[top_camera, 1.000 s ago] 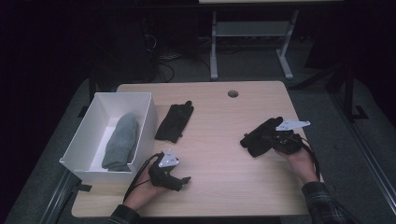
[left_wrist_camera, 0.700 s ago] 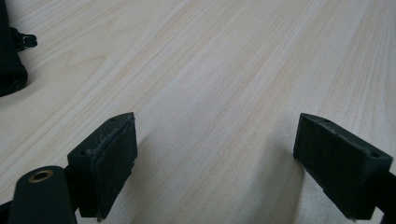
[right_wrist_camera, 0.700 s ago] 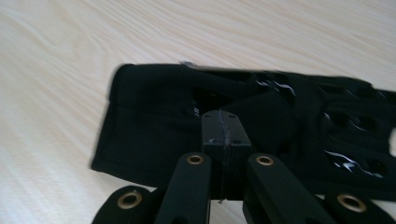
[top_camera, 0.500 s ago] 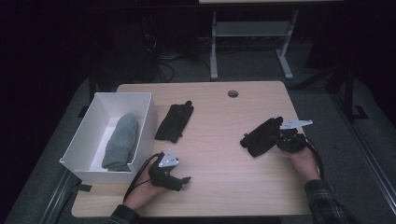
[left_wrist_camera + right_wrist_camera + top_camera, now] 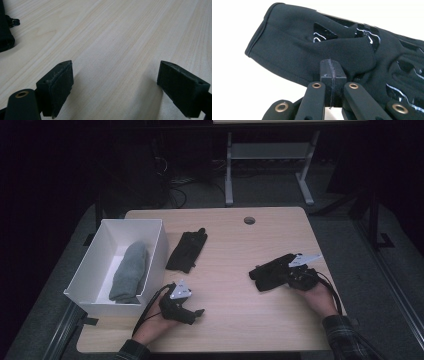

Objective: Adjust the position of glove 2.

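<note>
R gripper (image 5: 331, 75) clamped on black fabric glove (image 5: 317, 47) w/ glossy print
L gripper (image 5: 120, 87) gapes idle; thin pinch at glove edge could slip when lifted

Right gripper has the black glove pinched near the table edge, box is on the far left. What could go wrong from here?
1. The right gripper pinches only a small fold of the black glove; it may slip out when lifted.
2. The other black glove lies on the way to the white box; a low carry may drag it.
3. The open left gripper sits by the box and may get in the way.
</note>
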A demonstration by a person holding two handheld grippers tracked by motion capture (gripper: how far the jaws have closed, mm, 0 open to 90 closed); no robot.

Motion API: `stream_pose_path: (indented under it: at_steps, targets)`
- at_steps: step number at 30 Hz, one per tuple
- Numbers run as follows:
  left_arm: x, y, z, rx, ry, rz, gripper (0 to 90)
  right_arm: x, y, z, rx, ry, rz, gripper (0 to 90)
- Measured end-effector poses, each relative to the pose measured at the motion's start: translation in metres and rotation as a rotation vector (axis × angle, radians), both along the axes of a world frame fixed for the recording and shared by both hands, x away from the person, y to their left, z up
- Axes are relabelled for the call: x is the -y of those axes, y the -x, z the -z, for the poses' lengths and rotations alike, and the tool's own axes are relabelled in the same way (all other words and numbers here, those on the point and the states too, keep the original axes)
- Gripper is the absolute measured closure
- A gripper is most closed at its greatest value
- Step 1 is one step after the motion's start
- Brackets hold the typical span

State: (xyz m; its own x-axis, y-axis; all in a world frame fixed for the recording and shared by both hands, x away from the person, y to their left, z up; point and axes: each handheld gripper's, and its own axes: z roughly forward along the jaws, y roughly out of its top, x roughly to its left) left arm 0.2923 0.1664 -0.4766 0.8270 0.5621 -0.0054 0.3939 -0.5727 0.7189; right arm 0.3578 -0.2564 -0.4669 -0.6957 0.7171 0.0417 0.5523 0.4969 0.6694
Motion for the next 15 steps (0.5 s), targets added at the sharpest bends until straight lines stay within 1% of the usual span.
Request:
stream_pose_path:
  at_steps: [2, 4, 5, 9, 10, 15]
  targets:
    - [0.0, 0.0, 0.0, 0.0, 0.0, 0.0, 13.0, -0.006, 0.004, 0.0, -0.004, -0.001, -0.028, 90.0]
    - [0.0, 0.0, 0.0, 0.0, -0.001, 0.0, 13.0, -0.013, 0.009, -0.001, -0.003, 0.007, -0.07, 90.0]
    - [0.0, 0.0, 0.0, 0.0, -0.001, 0.0, 13.0, -0.016, 0.011, -0.001, -0.009, 0.005, -0.075, 90.0]
    - [0.0, 0.0, 0.0, 0.0, 0.0, 0.0, 12.9, -0.027, 0.02, -0.002, -0.022, 0.0, -0.128, 90.0]
    - [0.0, 0.0, 0.0, 0.0, -0.001, 0.0, 13.0, -0.028, 0.021, -0.002, -0.027, 0.0, -0.132, 90.0]
    - [0.0, 0.0, 0.0, 0.002, -0.001, 0.001, 13.0, -0.039, 0.034, -0.003, -0.043, -0.002, -0.193, 90.0]
